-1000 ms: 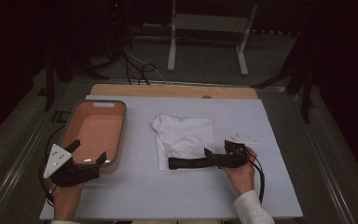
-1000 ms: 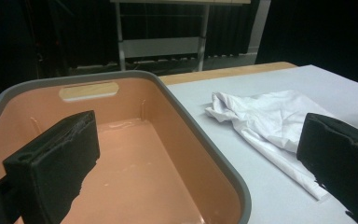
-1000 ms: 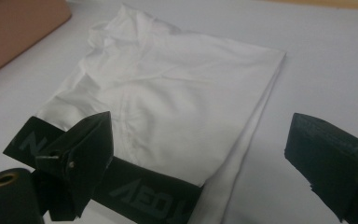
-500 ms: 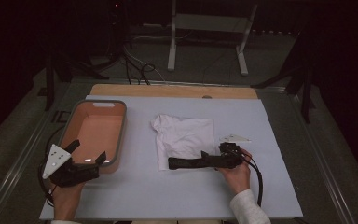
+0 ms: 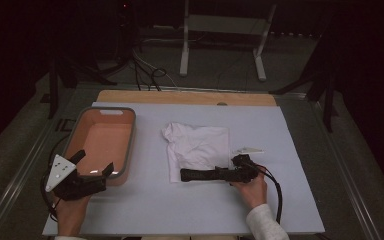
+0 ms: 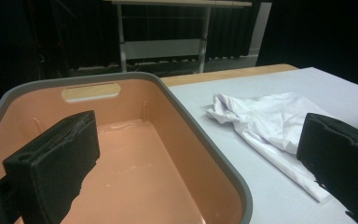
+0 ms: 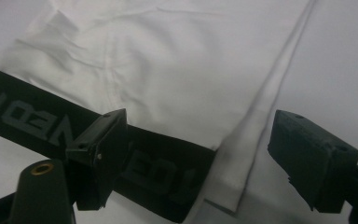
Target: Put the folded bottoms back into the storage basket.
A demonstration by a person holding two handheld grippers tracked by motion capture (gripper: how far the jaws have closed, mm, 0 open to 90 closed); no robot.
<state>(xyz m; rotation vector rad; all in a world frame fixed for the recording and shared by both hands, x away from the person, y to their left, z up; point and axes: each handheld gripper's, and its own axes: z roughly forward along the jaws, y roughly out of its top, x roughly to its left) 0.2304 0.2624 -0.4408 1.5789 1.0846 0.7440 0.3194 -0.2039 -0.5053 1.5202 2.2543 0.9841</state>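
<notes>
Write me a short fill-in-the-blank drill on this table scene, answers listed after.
1. The white garment lies to the ____ of the tub in the high view.
2. Inside, the tub is ____ in colour.
3. A ____ band with grey lettering lies across the garment's near edge.
4. The right claw has its jaws ____, straddling the garment's edge.

Missing words: right; orange; black; open

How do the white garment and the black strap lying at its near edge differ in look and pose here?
The white garment is broad, crumpled and loosely folded; the black strap is narrow and stretched out straight. The garment is plain white, while the strap carries grey lettering, seen in the right gripper view. The strap lies across the garment's near hem, so it sits partly on top. Both lie flat on the light table, apart from the pink bin.
</notes>
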